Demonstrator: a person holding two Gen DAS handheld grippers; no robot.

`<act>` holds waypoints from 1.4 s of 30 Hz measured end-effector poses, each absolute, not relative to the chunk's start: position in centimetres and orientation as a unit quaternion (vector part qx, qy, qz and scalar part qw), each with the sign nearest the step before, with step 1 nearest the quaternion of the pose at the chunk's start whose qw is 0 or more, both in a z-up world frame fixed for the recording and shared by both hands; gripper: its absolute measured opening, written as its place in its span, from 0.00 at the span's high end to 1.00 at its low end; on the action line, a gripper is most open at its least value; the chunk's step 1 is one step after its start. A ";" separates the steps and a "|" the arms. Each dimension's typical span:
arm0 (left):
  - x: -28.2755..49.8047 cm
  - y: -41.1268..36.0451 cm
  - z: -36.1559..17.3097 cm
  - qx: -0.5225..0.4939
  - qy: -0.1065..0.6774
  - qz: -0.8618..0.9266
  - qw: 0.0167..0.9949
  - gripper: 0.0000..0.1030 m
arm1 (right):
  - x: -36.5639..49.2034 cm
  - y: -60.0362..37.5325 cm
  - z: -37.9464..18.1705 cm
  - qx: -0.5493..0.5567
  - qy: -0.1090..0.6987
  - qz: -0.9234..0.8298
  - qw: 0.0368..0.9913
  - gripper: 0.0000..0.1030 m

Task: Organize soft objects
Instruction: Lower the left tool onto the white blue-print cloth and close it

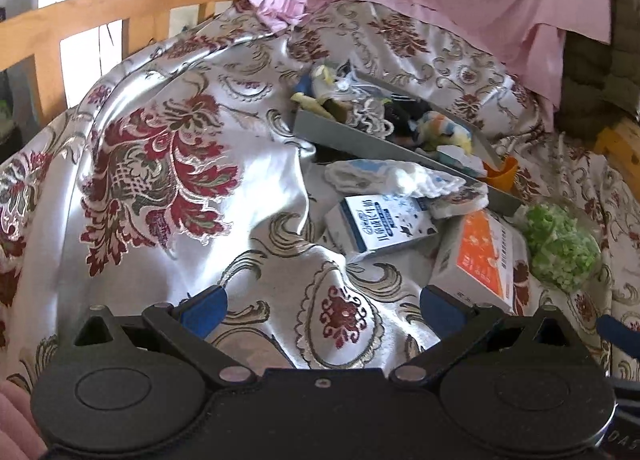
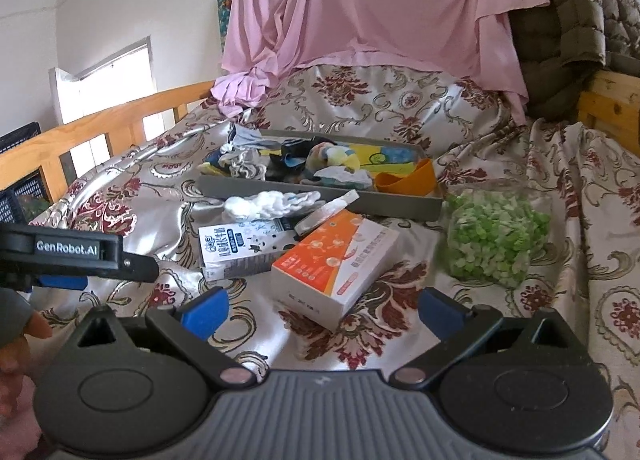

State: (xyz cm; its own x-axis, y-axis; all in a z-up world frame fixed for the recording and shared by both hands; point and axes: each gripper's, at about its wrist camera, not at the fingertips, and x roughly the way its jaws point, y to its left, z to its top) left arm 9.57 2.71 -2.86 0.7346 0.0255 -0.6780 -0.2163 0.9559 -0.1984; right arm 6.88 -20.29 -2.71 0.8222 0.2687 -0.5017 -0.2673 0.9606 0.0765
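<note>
Grey tray (image 2: 320, 196) holds socks; left tool (image 1: 323, 306) and right tool (image 2: 323, 306) gape, holding nothing.

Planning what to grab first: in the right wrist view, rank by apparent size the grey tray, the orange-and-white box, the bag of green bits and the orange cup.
1. Grey tray
2. Orange-and-white box and bag of green bits: alike, and the box lies nearer, so unranked
3. Orange cup
</note>
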 end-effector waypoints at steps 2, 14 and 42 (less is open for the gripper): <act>9.8 3.1 -3.0 -0.141 0.365 0.067 0.918 0.01 | 7.2 -20.0 -2.9 0.000 0.265 0.141 0.954 0.00; 13.7 3.5 -1.2 -0.118 0.386 0.028 0.914 0.01 | 8.9 -20.0 -3.2 0.008 0.280 0.147 0.949 0.00; 29.5 6.0 -6.5 -0.210 0.405 -0.157 0.876 0.01 | 20.6 -18.7 -3.5 -0.069 0.264 0.195 0.942 0.00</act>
State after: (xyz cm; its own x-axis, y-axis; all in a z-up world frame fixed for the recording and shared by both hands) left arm 29.53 6.03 -6.46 0.6226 -0.4447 -0.6440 0.1052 0.8630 -0.4942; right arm 20.63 -18.68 -3.52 0.7845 0.3302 -0.5249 -0.4034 0.9146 -0.0276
